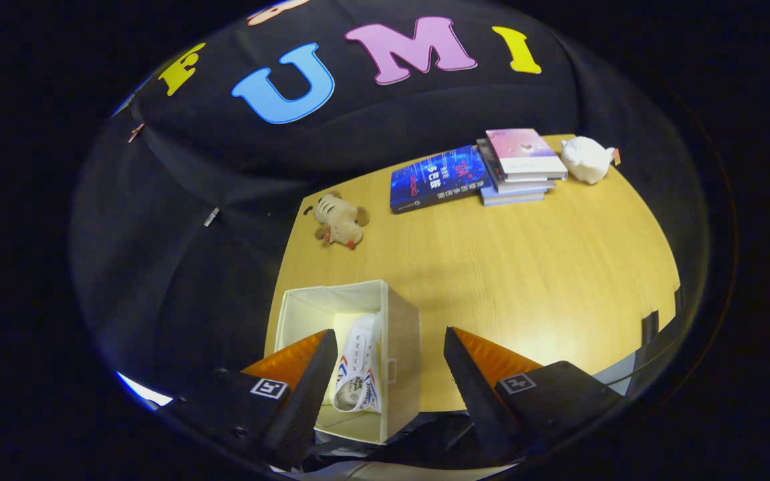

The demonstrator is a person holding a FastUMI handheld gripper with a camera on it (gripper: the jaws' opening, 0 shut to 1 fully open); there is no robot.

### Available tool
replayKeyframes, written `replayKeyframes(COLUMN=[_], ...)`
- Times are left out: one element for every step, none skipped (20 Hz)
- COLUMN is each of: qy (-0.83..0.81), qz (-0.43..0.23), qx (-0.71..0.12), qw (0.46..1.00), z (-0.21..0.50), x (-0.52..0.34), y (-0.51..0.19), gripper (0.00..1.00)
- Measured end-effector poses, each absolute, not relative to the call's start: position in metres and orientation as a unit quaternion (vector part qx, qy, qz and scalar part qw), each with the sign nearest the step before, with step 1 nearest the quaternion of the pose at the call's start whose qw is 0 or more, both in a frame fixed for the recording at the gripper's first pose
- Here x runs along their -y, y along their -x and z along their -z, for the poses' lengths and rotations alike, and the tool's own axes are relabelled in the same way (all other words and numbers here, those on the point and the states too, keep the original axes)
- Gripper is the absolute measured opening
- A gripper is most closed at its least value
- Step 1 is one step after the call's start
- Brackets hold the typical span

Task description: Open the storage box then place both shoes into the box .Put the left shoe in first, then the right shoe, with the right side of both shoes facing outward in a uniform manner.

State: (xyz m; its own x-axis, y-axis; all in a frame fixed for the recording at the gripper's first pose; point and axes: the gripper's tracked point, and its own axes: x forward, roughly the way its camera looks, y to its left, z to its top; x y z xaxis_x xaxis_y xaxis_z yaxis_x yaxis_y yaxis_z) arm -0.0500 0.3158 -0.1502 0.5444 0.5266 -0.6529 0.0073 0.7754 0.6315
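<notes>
- Shoe [358,364] (white, with red and blue stripes on its side) stands on edge inside the open storage box [402,334], against the box's right wall; its long axis runs from the near side of the box toward the far side.
- Box sits at the near left corner of the counter [525,280].
- Gripper [385,374] hovers above the box, fingers [301,387] spread wide, holding and touching nothing; the shoe shows between them.
- Beyond lie a plush toy [340,220], a blue book [438,178], a stack of books [519,167] and a white soft toy [587,159].
</notes>
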Motion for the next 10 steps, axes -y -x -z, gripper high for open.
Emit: replayKeyframes(qy=[-0.287,-0.276,-0.264,-0.25,-0.235,-0.22,-0.206,-0.193,-0.181,-0.171], qz=[-0.148,-0.139,-0.13,-0.123,-0.116,-0.111,-0.105,-0.1,-0.095,-0.09], qx=[-0.437,-0.423,-0.409,-0.397,-0.387,-0.374,-0.361,-0.347,-0.332,-0.315], qw=[0.84,0.852,0.864,0.874,0.884,0.894,0.904,0.912,0.921,0.929], z=[0.148,0.147,0.147,0.146,0.145,0.142,0.14,0.139,0.135,0.132], x=[-0.303,-0.291,-0.278,-0.264,-0.252,-0.239,-0.226,-0.214,-0.201,-0.191], y=[0.044,0.038,0.033,0.029,0.025,0.022,0.019,0.017,0.014,0.011], gripper=[0.98,0.98,0.98,0.98,0.98,0.98,0.98,0.98,0.98,0.98])
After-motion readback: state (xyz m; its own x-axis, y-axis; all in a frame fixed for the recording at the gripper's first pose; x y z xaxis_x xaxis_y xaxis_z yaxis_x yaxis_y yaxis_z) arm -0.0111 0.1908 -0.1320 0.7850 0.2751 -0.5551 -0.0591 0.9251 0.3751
